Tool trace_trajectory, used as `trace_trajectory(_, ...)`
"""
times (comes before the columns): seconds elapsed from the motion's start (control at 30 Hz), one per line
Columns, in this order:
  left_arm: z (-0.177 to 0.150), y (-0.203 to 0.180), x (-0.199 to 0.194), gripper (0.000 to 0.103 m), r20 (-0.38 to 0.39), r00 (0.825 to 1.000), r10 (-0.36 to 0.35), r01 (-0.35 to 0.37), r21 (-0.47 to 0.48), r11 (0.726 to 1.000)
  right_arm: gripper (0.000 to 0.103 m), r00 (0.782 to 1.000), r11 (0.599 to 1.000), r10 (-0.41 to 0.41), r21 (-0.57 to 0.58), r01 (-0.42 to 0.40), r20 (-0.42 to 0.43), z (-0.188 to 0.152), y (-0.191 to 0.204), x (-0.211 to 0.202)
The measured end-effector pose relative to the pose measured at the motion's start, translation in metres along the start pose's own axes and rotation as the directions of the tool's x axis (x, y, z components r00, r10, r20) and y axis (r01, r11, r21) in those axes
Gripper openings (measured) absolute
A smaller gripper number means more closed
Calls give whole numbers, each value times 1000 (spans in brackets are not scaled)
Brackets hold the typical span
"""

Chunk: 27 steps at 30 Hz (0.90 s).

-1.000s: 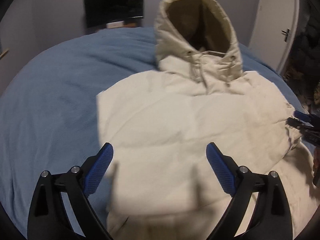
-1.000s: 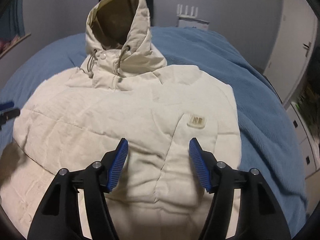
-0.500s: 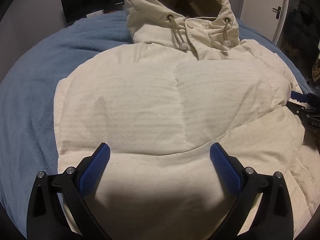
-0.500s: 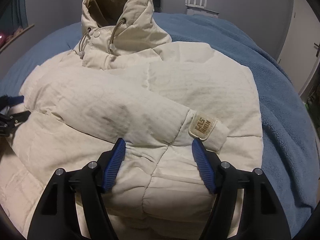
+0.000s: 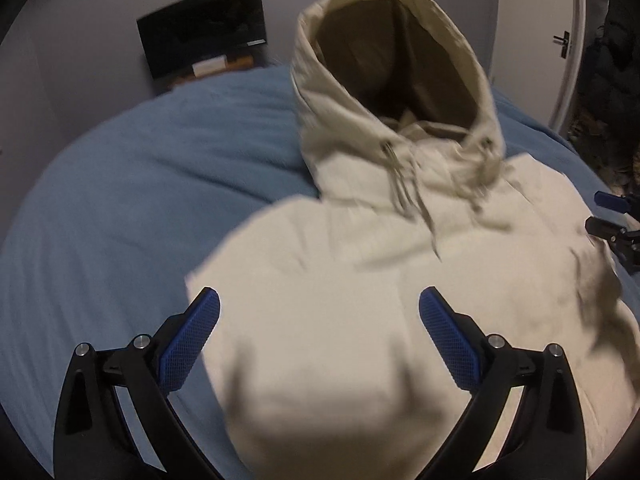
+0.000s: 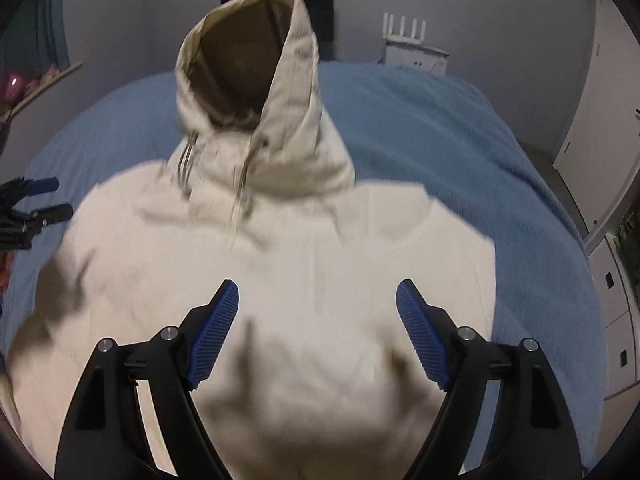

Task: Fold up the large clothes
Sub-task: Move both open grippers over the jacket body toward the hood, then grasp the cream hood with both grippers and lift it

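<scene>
A cream hooded padded jacket (image 5: 380, 280) lies front up on a blue bed, its hood (image 5: 392, 64) at the far end with the brown lining showing. It also fills the right wrist view (image 6: 288, 272). My left gripper (image 5: 319, 312) is open and empty above the jacket's left lower part. My right gripper (image 6: 317, 304) is open and empty above the jacket's right lower part. Each gripper shows at the edge of the other's view: the right gripper (image 5: 612, 220) and the left gripper (image 6: 36, 200). Both views are motion-blurred.
The blue bed cover (image 5: 120, 200) spreads around the jacket (image 6: 460, 140). A dark monitor (image 5: 204, 40) stands against the far wall. A white door (image 5: 532, 40) is at the right. A white unit (image 6: 412, 52) stands behind the bed, drawers (image 6: 616, 300) at the right.
Both grippers have pulled back and risen from the jacket; half a second ago they were low and close over its folded sleeves. Both stay open.
</scene>
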<state>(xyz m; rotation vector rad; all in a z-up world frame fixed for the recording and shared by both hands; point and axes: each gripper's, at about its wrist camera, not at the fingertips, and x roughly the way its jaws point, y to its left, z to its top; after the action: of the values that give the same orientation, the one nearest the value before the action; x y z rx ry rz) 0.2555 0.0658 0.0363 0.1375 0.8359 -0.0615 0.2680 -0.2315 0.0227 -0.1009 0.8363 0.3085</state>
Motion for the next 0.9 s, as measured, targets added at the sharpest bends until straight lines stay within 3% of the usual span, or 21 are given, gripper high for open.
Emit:
trace_trajectory(0.23, 47, 16, 25, 96, 8, 1000, -15, 16, -85, 996, 77, 997, 992, 8, 127, -18, 75, 72, 2, 47)
trace_trajectory(0.43, 58, 17, 38, 96, 13, 1000, -22, 23, -111, 994, 77, 991, 984, 19, 172, -42, 131, 136, 20, 82)
trace_trajectory(0.5, 57, 16, 38, 96, 23, 999, -25, 28, -117, 993, 68, 993, 984, 4, 176, -24, 117, 146, 23, 95)
trace_trajectory(0.57, 56, 17, 36, 96, 35, 999, -40, 44, -131, 990, 20, 996, 983, -34, 182, 17, 88, 148, 23, 107)
trace_trajectory(0.67, 51, 22, 31, 96, 52, 997, -49, 56, -147, 988, 10, 994, 981, -33, 194, 12, 105, 134, 21, 105)
trace_trajectory(0.8, 48, 29, 26, 92, 75, 996, -53, 64, -159, 985, 7, 983, 992, -13, 125, -11, 183, 96, 20, 73)
trace_trajectory(0.87, 50, 27, 21, 92, 113, 992, -57, 73, -138, 988, 7, 979, 998, -4, 68, -10, 203, 79, 22, 60)
trace_trajectory(0.9, 53, 21, 17, 92, 151, 988, -26, 40, -91, 995, 7, 979, 999, 8, 33, -15, 205, 68, 23, 53)
